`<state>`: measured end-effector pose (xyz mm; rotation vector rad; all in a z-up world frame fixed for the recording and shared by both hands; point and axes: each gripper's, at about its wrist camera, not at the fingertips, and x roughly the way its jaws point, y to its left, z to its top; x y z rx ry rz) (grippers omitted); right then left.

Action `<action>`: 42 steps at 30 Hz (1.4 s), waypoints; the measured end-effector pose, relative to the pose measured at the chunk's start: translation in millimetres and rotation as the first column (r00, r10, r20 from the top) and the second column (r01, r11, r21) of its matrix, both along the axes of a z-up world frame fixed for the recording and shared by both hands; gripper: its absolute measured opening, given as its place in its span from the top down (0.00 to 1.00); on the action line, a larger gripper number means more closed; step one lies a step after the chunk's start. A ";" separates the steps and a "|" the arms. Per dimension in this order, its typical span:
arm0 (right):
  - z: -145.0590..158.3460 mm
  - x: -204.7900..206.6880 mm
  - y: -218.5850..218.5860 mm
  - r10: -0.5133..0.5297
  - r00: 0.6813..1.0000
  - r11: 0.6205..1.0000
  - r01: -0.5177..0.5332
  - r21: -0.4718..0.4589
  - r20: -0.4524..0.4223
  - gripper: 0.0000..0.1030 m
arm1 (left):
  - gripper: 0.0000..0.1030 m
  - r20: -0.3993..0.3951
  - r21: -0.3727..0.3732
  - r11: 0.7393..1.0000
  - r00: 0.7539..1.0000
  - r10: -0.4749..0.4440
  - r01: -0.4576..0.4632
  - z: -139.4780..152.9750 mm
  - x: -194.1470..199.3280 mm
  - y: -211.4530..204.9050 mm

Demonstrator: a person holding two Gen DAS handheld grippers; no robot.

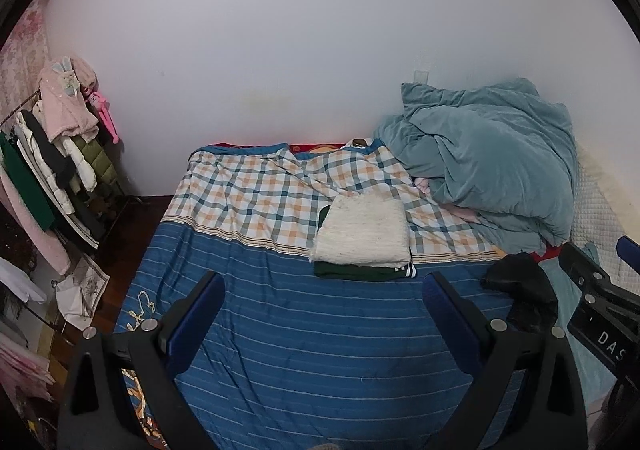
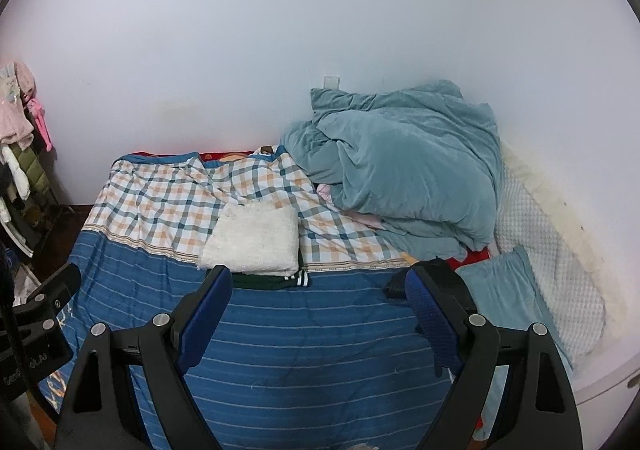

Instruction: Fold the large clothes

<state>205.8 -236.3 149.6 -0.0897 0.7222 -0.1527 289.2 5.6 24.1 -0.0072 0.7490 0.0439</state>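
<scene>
Clothes already folded sit in a small stack in the middle of the bed: a white fluffy piece [image 1: 362, 230] on top of a dark green one [image 1: 360, 272] with white stripes at its corner, straddling the line where the checked cover meets the blue striped sheet [image 1: 304, 338]. A crumpled black garment [image 1: 518, 284] lies on the sheet just right of the stack, near the bed's right side; it looks like the next thing to fold. Both grippers hover above the near part of the sheet with nothing in them: the left gripper [image 1: 324, 314] has its jaws spread wide, and so does the right gripper [image 2: 320, 306], which is nearer the black garment. A sound way on, in my judgement, is to pinch the garment at two far-apart points such as shoulders or hem corners, lift until it hangs free, then lay it flat on the bare striped area in front of the stack before folding. That area offers the most open room. Limits: the heaped teal duvet [image 1: 492, 161] crowds the right rear, a teal pillow [image 2: 508, 302] lies along the right edge, the stack could be knocked by a wide sweep, and the left bed edge drops to the floor beside a clothes rack [image 1: 52, 165].
</scene>
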 end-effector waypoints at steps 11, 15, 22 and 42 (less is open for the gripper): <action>7.1 6.5 2.4 0.026 1.000 1.000 -0.026 -0.014 0.008 0.13 | 0.02 0.014 0.015 1.000 1.000 0.020 -0.020 3.1 -6.8 1.2; 8.6 5.9 1.7 0.026 1.000 1.000 -0.025 -0.016 0.014 0.12 | 0.02 0.026 0.024 0.999 0.999 0.034 -0.035 5.9 -8.9 2.3; 9.9 2.1 -1.3 0.023 1.000 1.000 -0.023 -0.005 0.020 0.11 | 0.02 0.038 0.030 0.999 0.998 0.041 -0.042 11.0 -12.3 3.8; 13.0 -7.6 -4.7 0.037 0.999 0.999 -0.037 0.024 0.031 0.11 | 0.02 0.063 0.027 0.999 0.998 0.027 -0.029 21.7 -14.7 -0.7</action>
